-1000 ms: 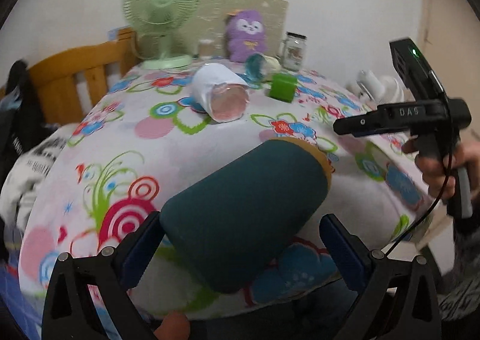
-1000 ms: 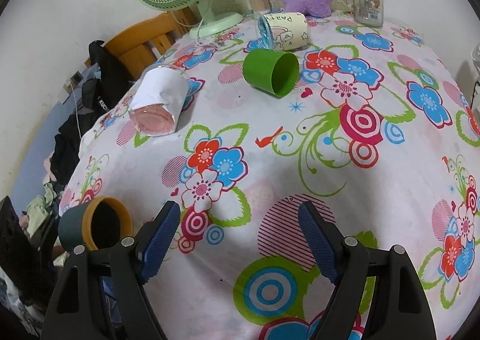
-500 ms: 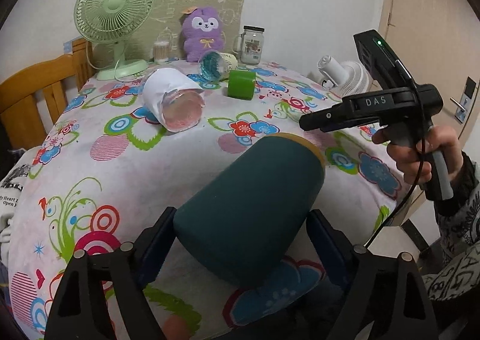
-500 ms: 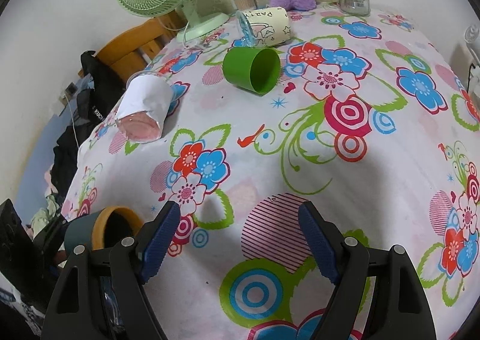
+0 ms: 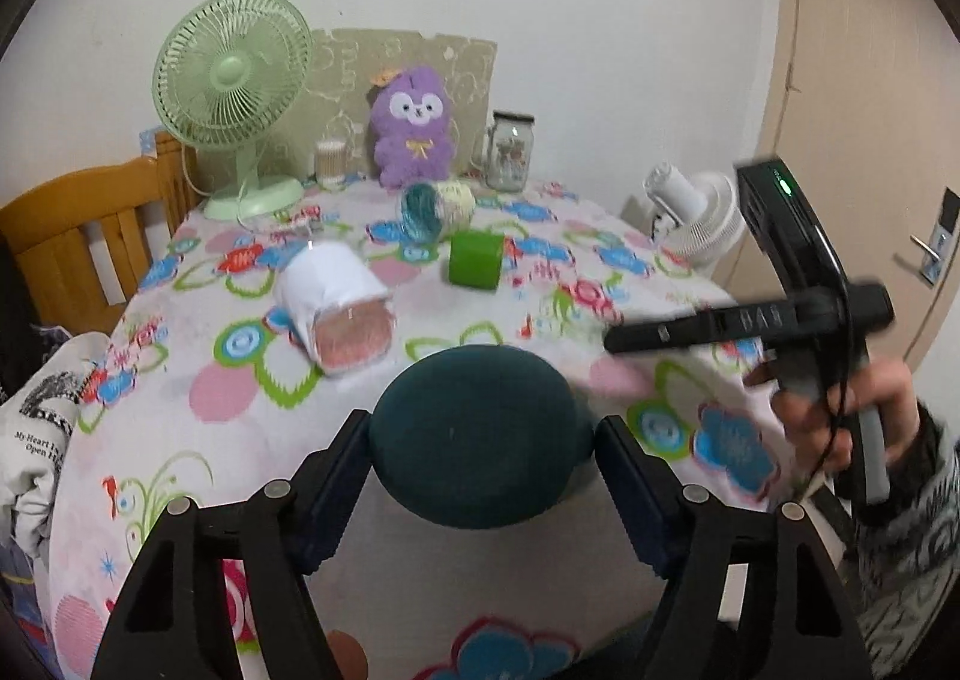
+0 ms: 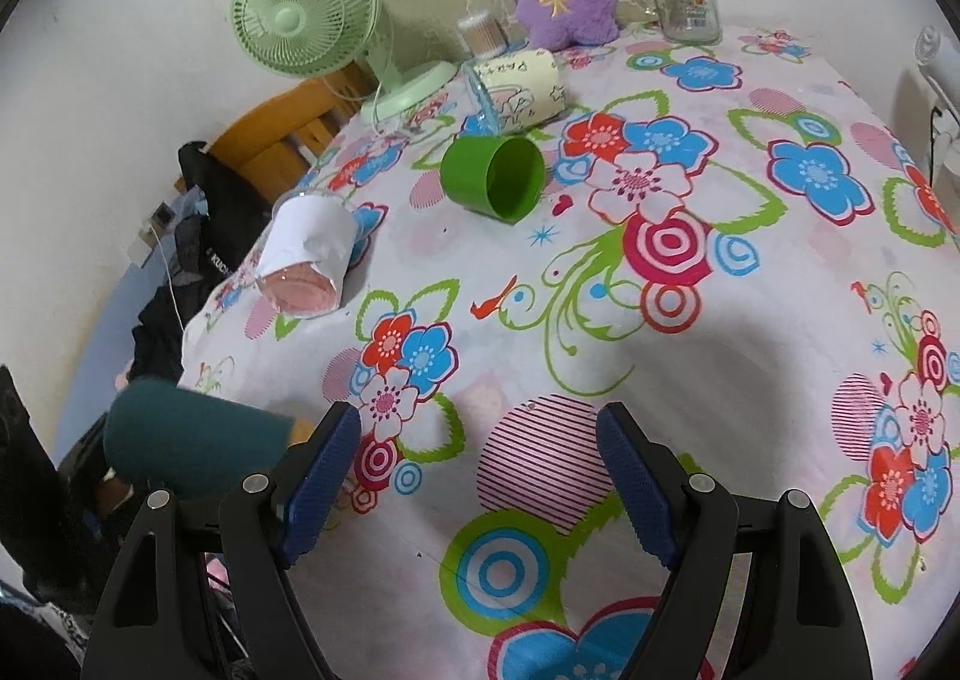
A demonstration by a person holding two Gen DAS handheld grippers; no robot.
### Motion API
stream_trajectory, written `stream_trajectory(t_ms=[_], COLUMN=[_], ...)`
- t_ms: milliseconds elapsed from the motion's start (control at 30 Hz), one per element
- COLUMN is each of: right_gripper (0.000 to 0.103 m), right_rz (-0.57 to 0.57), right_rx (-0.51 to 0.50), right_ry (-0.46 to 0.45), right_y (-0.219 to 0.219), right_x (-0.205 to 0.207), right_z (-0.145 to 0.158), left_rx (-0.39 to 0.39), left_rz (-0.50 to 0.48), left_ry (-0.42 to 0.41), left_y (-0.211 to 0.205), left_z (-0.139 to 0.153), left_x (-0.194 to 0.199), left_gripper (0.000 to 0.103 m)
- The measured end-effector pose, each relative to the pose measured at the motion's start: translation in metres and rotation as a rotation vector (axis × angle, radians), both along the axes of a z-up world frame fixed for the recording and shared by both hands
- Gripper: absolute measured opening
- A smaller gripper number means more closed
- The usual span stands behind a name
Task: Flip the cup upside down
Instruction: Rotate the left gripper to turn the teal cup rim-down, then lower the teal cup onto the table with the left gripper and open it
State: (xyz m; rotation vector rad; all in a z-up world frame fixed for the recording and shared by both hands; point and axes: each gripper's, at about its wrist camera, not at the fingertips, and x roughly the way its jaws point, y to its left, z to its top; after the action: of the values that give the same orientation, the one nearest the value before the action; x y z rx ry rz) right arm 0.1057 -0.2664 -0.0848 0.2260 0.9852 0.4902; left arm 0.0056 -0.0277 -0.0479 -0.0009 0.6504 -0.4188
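The left tool point(image 5: 483, 476) is pinching the dark teal cup point(image 5: 480, 434), showing only its round smooth bottom. The right view is showing the cup's side point(image 6: 192, 440) at the worktop point(image 6: 750, 356) edge. The right tool point(image 6: 480, 476) is hanging spread over the flowered cloth.

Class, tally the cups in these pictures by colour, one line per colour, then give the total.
Dark teal cup, held in the left gripper: 1
Green cup, on its side: 1
White paper-wrapped cup, on its side: 1
Cream printed cup, on its side: 1
Total: 4
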Motion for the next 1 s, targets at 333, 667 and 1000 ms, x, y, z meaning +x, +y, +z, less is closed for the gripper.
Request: stream_trajectory(t_ms=[333,667,1000], right_gripper=[0.083,0.083,0.083], right_rz=[-0.044,-0.058,-0.060], right_rx=[0.027,0.044,0.031], right_ry=[-0.031,-0.050,-0.053], right_y=[-0.027,-0.037,-0.039], right_x=[-0.014,-0.020,-0.024], right_z=[0.011,0.017,0.018], left_rx=[0.000,-0.023,0.024], left_rz=[0.007,0.077,0.149], left_ry=[-0.015,-0.050,-0.018], left_y=[-0.029,-0.039,-0.046], left_z=[0.018,0.038,0.024], left_x=[0.017,0.031,0.051], left_gripper=[0.068,0.068,0.073])
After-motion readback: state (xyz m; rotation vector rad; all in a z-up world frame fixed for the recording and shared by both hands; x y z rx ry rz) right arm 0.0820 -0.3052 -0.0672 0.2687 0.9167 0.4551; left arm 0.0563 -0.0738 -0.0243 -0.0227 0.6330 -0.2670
